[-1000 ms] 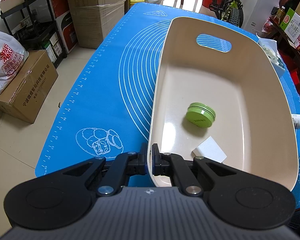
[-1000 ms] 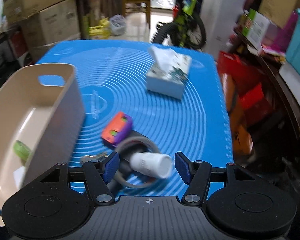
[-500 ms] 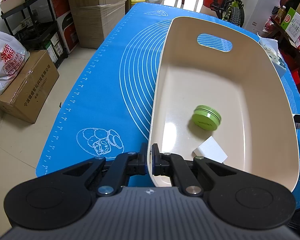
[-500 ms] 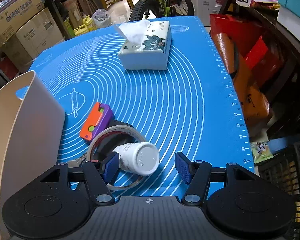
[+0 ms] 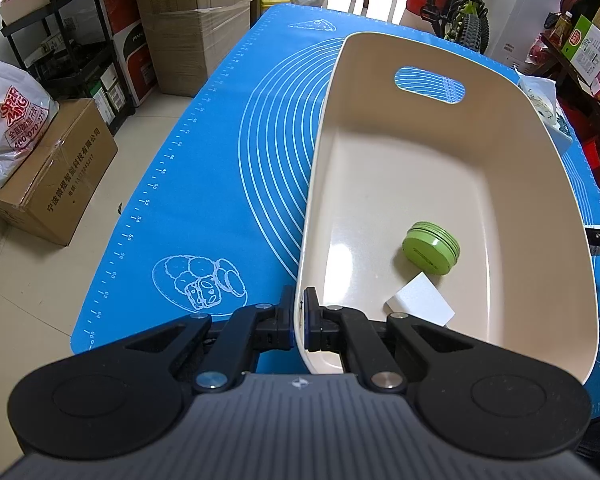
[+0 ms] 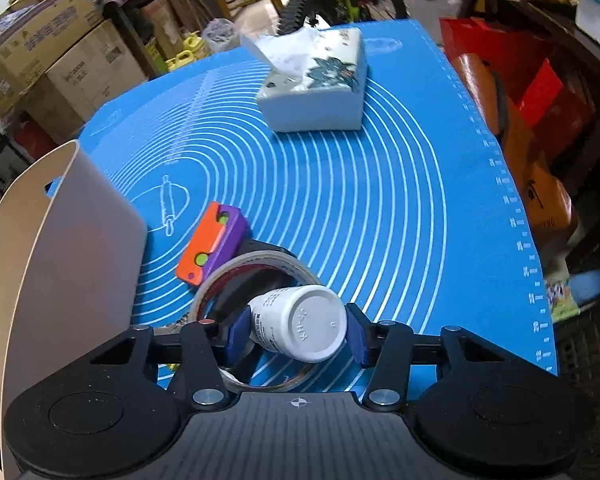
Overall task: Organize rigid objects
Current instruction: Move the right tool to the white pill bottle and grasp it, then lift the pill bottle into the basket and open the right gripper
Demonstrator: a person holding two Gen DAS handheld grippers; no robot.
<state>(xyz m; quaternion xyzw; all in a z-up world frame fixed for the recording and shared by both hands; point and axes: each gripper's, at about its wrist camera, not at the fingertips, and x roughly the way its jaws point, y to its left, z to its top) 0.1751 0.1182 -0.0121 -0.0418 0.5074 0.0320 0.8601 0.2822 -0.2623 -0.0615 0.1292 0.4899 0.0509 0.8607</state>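
My left gripper [image 5: 299, 314] is shut on the near rim of a cream plastic basket [image 5: 540, 152] that stands on the blue mat. Inside it lie a green round tin [image 5: 431, 248] and a white card [image 5: 420, 305]. My right gripper [image 6: 296, 332] has its blue pads [image 6: 236, 334] closed against a white bottle [image 6: 298, 322], its base facing the camera, held over a tape roll [image 6: 256, 264]. An orange and purple block [image 6: 212, 242] lies just beyond the roll. The basket's outer wall [image 6: 60, 260] stands to the left in the right wrist view.
A tissue box [image 6: 316, 84] sits on the far part of the blue mat [image 6: 380, 208]. A dark object [image 6: 260, 248] lies under the tape roll. Cardboard boxes [image 5: 52, 184], shelves and a bicycle surround the table. The mat's right edge drops to floor clutter.
My right gripper has closed from wide open onto the white bottle and turned toward it. The green tin has slid slightly right in the basket. My left gripper has kept its hold.
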